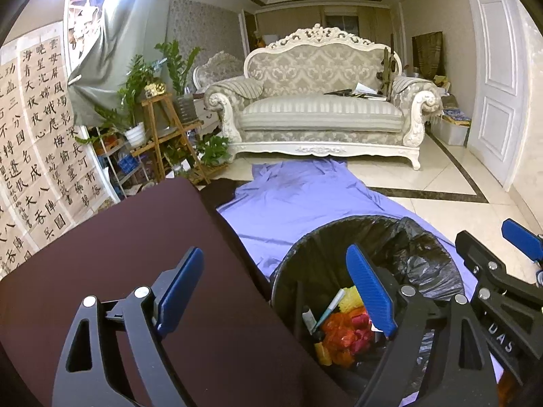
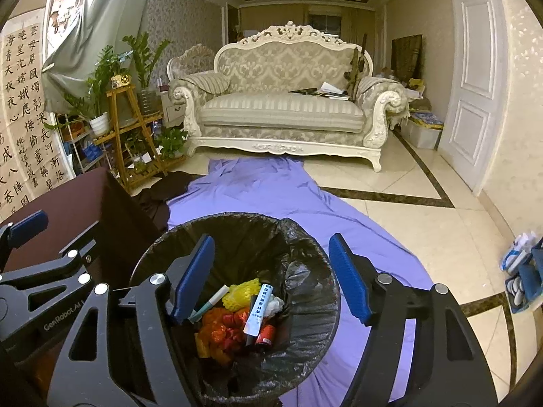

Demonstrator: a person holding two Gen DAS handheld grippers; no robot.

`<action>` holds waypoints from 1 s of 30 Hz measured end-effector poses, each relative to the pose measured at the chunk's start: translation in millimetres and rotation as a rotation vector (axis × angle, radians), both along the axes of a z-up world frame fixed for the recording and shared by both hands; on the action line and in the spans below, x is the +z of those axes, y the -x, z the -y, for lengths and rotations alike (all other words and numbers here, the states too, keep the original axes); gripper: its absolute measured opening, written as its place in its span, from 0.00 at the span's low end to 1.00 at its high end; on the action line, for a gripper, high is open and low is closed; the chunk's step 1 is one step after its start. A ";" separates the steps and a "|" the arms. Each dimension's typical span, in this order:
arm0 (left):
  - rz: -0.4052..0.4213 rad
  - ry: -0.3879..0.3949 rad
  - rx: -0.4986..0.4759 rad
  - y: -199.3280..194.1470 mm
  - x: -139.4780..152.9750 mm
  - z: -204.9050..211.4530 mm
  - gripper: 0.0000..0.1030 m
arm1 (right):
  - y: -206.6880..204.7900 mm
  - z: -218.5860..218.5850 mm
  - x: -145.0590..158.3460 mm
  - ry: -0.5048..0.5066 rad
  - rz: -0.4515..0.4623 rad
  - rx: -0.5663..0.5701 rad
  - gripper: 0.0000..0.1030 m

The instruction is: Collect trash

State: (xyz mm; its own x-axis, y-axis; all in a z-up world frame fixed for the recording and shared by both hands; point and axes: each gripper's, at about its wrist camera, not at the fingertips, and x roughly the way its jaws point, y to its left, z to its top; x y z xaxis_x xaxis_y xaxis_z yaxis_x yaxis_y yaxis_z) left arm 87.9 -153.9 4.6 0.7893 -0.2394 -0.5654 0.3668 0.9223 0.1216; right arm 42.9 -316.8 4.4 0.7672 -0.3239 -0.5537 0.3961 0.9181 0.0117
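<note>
Both the left tongs point(image 1: 281, 291) and right tongs point(image 2: 271, 279) hang wide and empty above the bin point(image 2: 237, 305) on the purple sheet point(image 2: 271, 190), whose light, crinkly wrappers point(image 2: 220, 332) and stiff tube point(image 2: 259, 308) seem best pinched midway, while its thin slippery liner point(image 2: 305, 271) likely tears easily.

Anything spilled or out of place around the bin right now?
No spill shows: the trash sits inside the lined bin. The purple sheet spread rumpled across the floor looks odd, with a dark cloth crumpled at its edge.
</note>
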 end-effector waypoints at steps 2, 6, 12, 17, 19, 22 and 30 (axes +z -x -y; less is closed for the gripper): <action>-0.002 0.004 -0.006 0.5 0.0 2.1 0.81 | 3.5 -1.3 1.0 0.001 -0.001 -0.005 0.66; -0.013 0.017 -0.019 2.0 -0.9 3.1 0.81 | 9.5 0.9 3.0 -0.002 -0.003 -0.011 0.66; -0.015 0.038 -0.020 7.5 5.2 -1.8 0.82 | 16.7 -1.8 8.1 -0.004 0.003 -0.011 0.66; -0.014 0.060 -0.020 21.0 14.4 -8.9 0.82 | 25.9 -8.9 13.9 -0.006 0.008 -0.005 0.66; -0.016 0.062 -0.014 27.3 17.3 -13.4 0.82 | 31.3 -12.9 17.3 -0.008 0.013 -0.002 0.66; -0.024 0.069 -0.004 35.3 20.1 -20.5 0.82 | 39.5 -19.5 22.7 -0.006 0.025 0.004 0.67; -0.030 0.087 0.032 55.5 27.4 -50.9 0.82 | 61.2 -38.1 39.8 0.013 0.062 0.032 0.67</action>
State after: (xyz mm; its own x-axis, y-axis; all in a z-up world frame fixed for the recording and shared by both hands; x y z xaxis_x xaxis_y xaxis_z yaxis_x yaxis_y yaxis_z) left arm 32.3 -103.0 32.0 0.7805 -0.2636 -0.5668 0.3392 0.9402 0.0299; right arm -18.3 -278.7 44.2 0.8100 -0.3051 -0.5008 0.3650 0.9307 0.0233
